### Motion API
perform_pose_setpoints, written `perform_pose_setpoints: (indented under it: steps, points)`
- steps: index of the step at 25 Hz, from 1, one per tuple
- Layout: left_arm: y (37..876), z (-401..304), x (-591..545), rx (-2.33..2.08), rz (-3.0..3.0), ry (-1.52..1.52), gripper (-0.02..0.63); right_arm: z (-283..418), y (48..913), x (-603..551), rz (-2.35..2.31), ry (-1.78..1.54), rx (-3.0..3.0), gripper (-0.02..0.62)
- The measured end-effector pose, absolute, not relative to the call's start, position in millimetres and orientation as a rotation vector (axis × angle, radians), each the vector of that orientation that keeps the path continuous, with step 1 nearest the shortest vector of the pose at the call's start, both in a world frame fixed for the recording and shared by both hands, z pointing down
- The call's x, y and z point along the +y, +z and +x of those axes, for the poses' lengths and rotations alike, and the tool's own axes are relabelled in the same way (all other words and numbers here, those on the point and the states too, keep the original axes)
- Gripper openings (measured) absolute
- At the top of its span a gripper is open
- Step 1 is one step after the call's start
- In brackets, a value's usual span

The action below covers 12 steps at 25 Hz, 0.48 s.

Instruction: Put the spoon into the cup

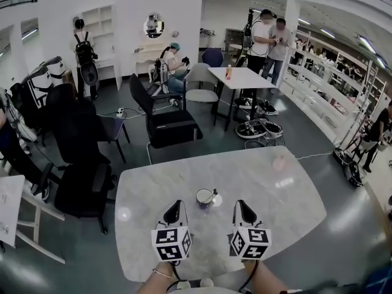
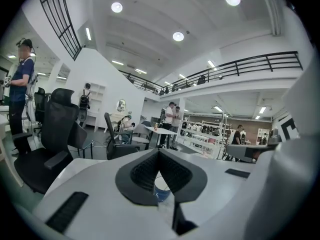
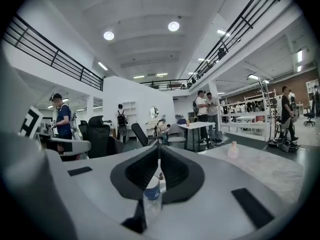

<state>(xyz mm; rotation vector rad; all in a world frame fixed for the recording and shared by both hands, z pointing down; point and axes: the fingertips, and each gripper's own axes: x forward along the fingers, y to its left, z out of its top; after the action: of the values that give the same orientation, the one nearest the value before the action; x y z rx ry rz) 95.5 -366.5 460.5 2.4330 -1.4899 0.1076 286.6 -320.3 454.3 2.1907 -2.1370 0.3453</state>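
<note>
Marble table (image 1: pixel 269 182) bears cup (image 1: pixel 204 198) with spoon (image 1: pixel 214 193); left tool (image 1: pixel 177 204), right tool (image 1: pixel 238 204) jaws together, empty; office chairs (image 1: pixel 82 164) behind.

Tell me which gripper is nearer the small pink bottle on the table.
Right. The right gripper is below-left of the pink bottle in the head view; the left gripper lies farther left, past the cup.
</note>
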Motion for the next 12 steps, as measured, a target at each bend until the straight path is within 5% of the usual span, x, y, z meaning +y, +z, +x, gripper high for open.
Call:
perform_pose_setpoints:
  steps: [12]
  points:
    - [452.6,96.2,-366.3,-1.471,2.484,0.113,0.015,284.0,460.3,-317.0,2.206,0.365,-2.086,0.031]
